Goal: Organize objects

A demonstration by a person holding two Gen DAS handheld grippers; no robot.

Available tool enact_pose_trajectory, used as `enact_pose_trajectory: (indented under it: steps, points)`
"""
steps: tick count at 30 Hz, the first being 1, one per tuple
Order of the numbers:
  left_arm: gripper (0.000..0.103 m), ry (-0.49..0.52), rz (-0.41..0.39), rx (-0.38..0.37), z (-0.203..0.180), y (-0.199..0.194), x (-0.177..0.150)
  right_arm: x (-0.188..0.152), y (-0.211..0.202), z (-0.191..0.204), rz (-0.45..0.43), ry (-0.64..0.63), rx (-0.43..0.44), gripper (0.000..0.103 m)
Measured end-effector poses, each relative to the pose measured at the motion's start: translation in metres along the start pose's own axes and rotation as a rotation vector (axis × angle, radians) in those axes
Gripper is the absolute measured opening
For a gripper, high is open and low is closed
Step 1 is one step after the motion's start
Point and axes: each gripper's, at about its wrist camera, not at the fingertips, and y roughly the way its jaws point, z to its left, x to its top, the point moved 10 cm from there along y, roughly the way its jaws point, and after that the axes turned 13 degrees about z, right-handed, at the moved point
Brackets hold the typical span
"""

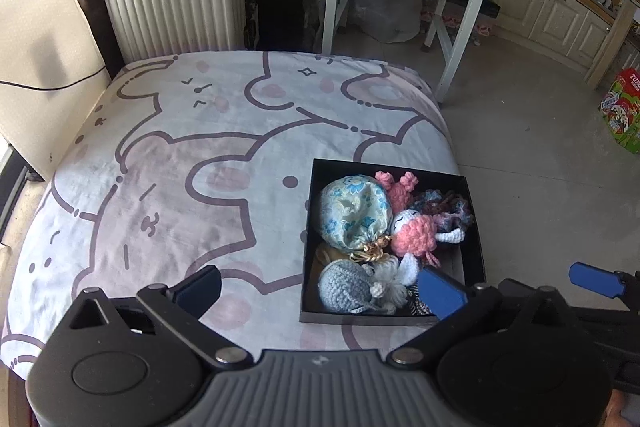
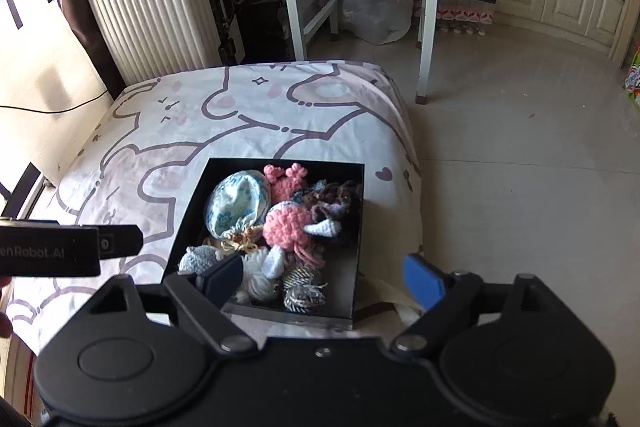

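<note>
Black box [image 1: 312,227] of crocheted toys [image 1: 412,231] lies ahead of both grippers' wide-open, seemingly empty fingers [image 1: 440,291].

- Black box [image 1: 474,227]: near right corner hidden behind a blue pad of the left gripper [image 1: 320,291] in the left wrist view; near left corner covered by the right gripper [image 2: 324,279] in the right wrist view.
- Striped yarn toys [image 2: 304,287]: barely visible past that pad in the left view.
- Brown item [image 1: 326,255] under the floral pouch [image 1: 354,211]: mostly buried, kind unclear.
- Dark tangled yarn [image 2: 336,201]: shape unreadable.
- Green carton [image 1: 624,111]: cut off by the right edge, print too small to read.
- Lettering on the left gripper body [image 2: 48,251]: cropped at the left edge.
</note>
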Motion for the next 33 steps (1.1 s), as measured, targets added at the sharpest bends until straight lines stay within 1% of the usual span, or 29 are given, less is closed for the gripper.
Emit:
enact_pose_trajectory:
  steps: [4, 6, 10, 14, 19, 23, 27, 33]
  points:
    - [0.103, -0.004, -0.008, 0.017, 0.007, -0.003, -0.010, -0.009, 0.003, 0.000, 0.004, -0.007, 0.023, 0.095]
    - [0.103, 0.003, -0.015, 0.020, 0.010, -0.004, -0.015, -0.012, 0.004, -0.001, 0.001, 0.003, 0.025, 0.100]
    - [0.103, 0.005, -0.021, 0.042, 0.016, -0.005, -0.022, -0.018, 0.006, -0.002, -0.001, 0.003, 0.009, 0.103]
    - [0.103, -0.004, -0.013, 0.026, 0.020, -0.005, -0.025, -0.019, 0.003, -0.004, -0.013, 0.007, -0.012, 0.103]
    - [0.103, 0.000, 0.018, 0.054, 0.025, 0.002, -0.033, -0.018, -0.001, -0.004, -0.023, 0.006, -0.020, 0.103]
    - [0.103, 0.003, 0.004, 0.063, 0.029, 0.000, -0.034, -0.019, 0.000, -0.001, -0.022, 0.003, -0.021, 0.103]
    - [0.103, 0.001, 0.015, 0.078, 0.034, 0.003, -0.037, -0.022, 0.001, 0.003, -0.014, -0.001, -0.019, 0.103]
    - [0.103, -0.002, 0.000, 0.063, 0.036, -0.001, -0.036, -0.024, -0.001, 0.007, -0.011, 0.001, -0.020, 0.103]
